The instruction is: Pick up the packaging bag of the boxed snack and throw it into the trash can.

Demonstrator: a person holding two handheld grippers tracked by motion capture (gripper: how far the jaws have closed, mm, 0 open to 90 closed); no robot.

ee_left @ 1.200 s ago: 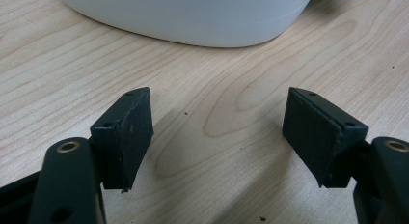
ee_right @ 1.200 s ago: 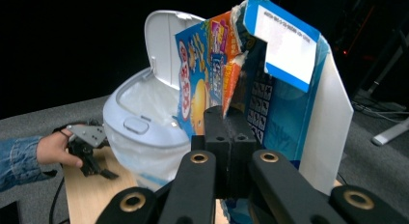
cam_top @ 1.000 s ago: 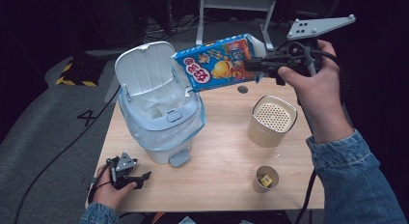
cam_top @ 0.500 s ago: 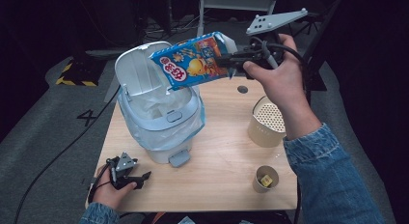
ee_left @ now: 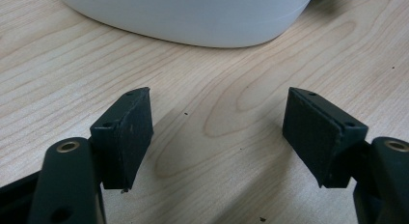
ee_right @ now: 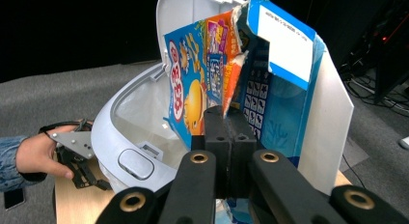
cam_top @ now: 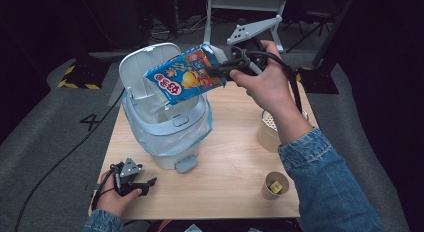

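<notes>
Moved since earlier: right gripper (cam_top: 226,71) has carried the snack box (cam_top: 184,77) leftward from above the table's far edge to over the open bin (cam_top: 167,127); the left hand has kept its place at the near left corner

Right gripper: jaws pressed together, pinching a torn flap at the end of the snack box; in the right gripper view (ee_right: 230,137) the two black jaws meet with cardboard clamped between them; grey three-cornered plate on top, cable looping round the hand

Snack box: blue and orange printed carton, tilted, its free end lower and hanging over the bin's mouth in front of the raised lid (cam_top: 145,67); in the right gripper view (ee_right: 202,84) its top is ripped open and a white label shows on the blue side

Bin: pale grey pedal bin lined with a clear bag, lid standing upright, pedal facing the near edge; it stands on the left half of the wooden table (cam_top: 235,157)

Left gripper: resting low on the table near the bin (cam_top: 131,178); jaws spread wide with bare wood between them (ee_left: 217,137); the bin's white base lies just beyond

Other things: perforated beige cup (cam_top: 268,132) partly behind the right forearm; small paper cup (cam_top: 274,186) with something yellow inside, near the right front edge
</notes>
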